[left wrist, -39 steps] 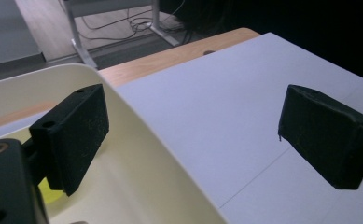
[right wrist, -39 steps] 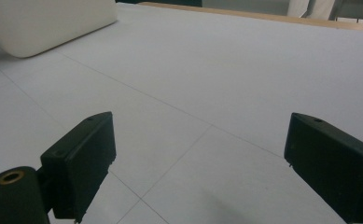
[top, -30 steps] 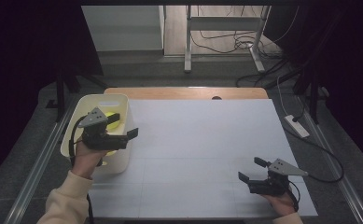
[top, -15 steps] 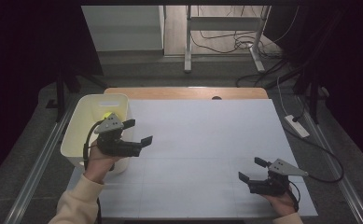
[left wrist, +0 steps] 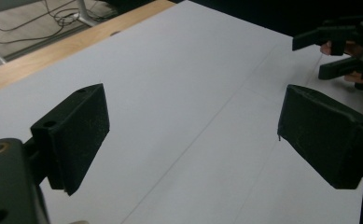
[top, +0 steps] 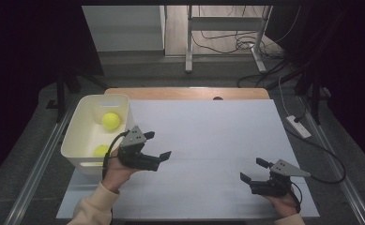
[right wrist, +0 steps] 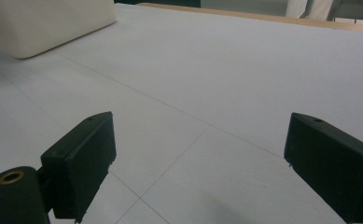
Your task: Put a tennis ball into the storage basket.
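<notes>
Looking down from the high view, the left tongs (top: 157, 145) have swung clear of the white bin (top: 84, 140) and out over the desk (top: 208, 136), spread wide and empty; two yellow balls (top: 110, 120) lie inside the bin, a sign the drop-off is likely done. The right tongs (top: 251, 171) rest near the front edge, also wide and empty. The left gripper view shows bare white desk between its pads. The right gripper view shows the bin's corner far off.
</notes>
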`<state>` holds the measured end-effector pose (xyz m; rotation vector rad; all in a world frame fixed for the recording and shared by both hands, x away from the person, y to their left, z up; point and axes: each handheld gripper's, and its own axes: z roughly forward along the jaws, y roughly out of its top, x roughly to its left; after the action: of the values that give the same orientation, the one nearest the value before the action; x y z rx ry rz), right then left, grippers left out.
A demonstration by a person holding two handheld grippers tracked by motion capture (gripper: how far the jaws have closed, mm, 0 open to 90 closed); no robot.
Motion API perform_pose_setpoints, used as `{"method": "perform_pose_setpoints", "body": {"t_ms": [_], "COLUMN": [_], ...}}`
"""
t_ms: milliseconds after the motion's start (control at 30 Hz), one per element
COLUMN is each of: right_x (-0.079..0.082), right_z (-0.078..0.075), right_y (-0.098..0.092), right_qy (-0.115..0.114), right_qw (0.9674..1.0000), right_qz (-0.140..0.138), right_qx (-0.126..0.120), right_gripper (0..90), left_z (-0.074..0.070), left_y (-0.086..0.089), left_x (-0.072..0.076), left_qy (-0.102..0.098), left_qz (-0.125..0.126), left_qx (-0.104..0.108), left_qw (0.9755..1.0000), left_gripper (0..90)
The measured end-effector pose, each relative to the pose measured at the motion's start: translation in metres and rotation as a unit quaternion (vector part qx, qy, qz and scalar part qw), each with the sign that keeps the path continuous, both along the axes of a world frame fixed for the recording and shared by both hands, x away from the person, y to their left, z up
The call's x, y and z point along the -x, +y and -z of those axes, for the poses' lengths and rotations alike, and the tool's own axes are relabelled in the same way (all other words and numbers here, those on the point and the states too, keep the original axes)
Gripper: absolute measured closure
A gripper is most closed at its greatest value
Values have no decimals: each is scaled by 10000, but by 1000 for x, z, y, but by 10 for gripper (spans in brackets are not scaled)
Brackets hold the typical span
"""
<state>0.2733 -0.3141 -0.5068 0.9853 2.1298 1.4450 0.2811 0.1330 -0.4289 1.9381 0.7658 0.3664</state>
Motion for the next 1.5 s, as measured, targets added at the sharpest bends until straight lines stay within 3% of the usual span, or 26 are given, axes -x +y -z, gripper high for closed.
{"method": "perform_pose_setpoints", "body": {"t_ms": [300,600,1133,1233,1500], "right_x": [0,0,0,1,1], "right_z": [0,0,2,2,4], "right_y": [0,1,3,3,6], "right_qy": [-2,-2,23,12,7], "right_qw": [10000,10000,10000,9999,9998], "right_qz": [-2,1,-83,-119,-200], "right_qx": [0,7,33,43,58], "right_gripper": [91,91,92,92,91], "left_z": [22,53,79,82,90], "left_y": [-10,0,17,22,33], "left_x": [8,13,27,30,35], "left_qy": [32,253,266,261,348], "left_qz": [145,27,-139,-156,-240], "left_qx": [-55,-253,-301,-393,-284], "left_qw": [9999,9994,9991,9988,9987], "left_gripper": [95,93,88,88,87]}}
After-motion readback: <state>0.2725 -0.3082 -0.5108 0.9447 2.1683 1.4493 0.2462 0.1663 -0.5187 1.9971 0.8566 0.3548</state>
